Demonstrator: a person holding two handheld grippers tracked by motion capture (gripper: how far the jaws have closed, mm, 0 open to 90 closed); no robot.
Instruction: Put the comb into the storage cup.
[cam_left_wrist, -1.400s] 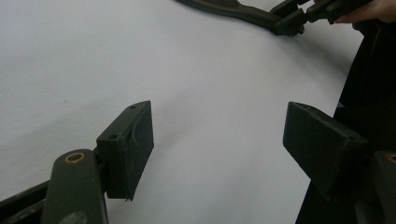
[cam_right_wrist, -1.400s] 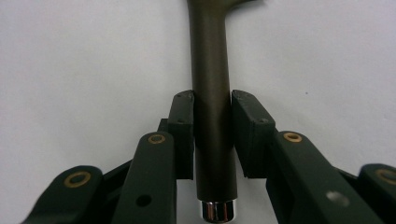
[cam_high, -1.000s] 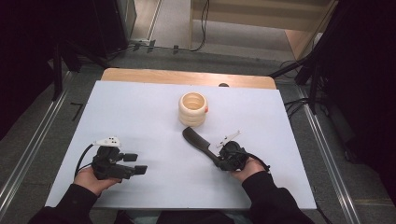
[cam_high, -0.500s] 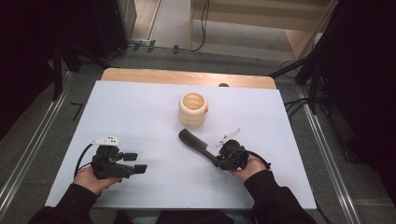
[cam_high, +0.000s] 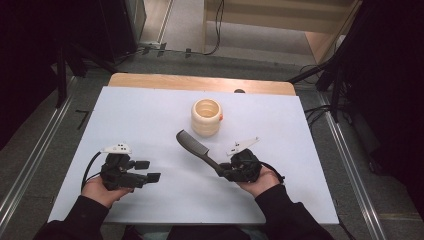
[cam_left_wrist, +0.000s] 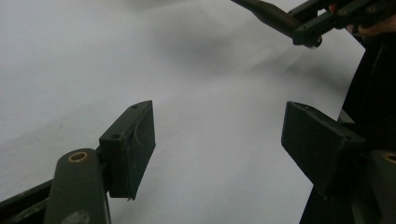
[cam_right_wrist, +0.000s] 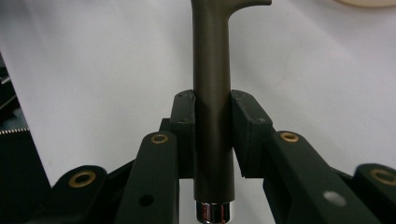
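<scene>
A dark comb (cam_high: 192, 145) points up and left over the white table (cam_high: 140, 110), its toothed end near a cream ribbed cup (cam_high: 206, 116). My right gripper (cam_high: 220, 171) is shut on the comb's handle (cam_right_wrist: 212, 93), which runs up between the pads with its metal end cap at the bottom of the right gripper view. At the front left my left gripper (cam_high: 148, 170) is open and holds nothing; its pads (cam_left_wrist: 133, 140) stand wide apart over bare table. The comb handle (cam_left_wrist: 271, 11) and right gripper (cam_left_wrist: 322, 23) show at the top right of the left gripper view.
A wooden strip (cam_high: 200, 82) runs along the table's far edge. Cables (cam_high: 320, 112) and dark stands lie on the floor beyond the table's right side. Metal rails (cam_high: 30, 165) flank the table.
The right gripper has swung the comb so its toothed end moved left, away from the cup's front. The left gripper has stayed put and open.
</scene>
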